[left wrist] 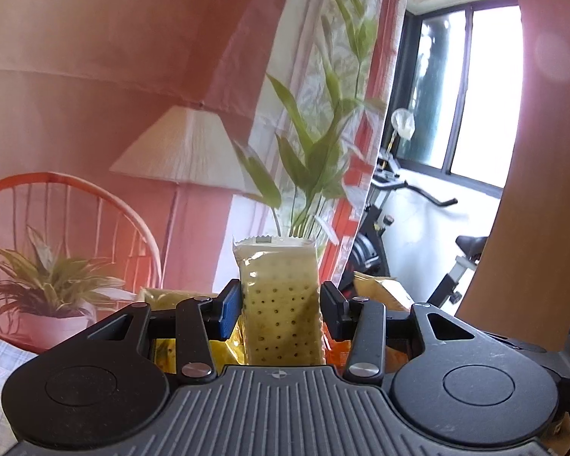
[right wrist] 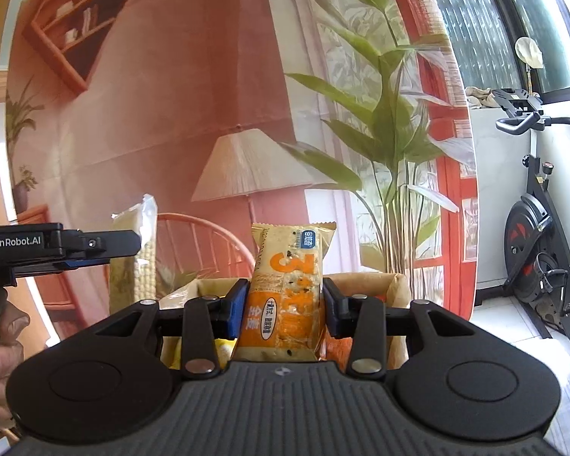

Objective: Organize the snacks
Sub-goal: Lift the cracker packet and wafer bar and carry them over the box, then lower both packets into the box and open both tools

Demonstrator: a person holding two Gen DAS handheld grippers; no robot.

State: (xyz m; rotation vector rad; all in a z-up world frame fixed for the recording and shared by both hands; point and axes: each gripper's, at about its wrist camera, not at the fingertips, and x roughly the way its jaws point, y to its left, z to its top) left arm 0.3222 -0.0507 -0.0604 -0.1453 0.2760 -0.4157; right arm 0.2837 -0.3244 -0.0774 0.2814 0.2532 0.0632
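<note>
Cracker packets, light and brittle in slippery film, were held upright: the yellow packet (left wrist: pixel 281 304) clamped mid-length between the left gripper (left wrist: pixel 281 309) jaws. The orange packet (right wrist: pixel 285 292) was pinched likewise by the right gripper (right wrist: pixel 285 309); gentle mid-body grips seemed safest

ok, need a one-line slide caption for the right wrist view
Right gripper shut on an orange cracker pack above a basket; left gripper alongside holds a pale cracker pack.
</note>
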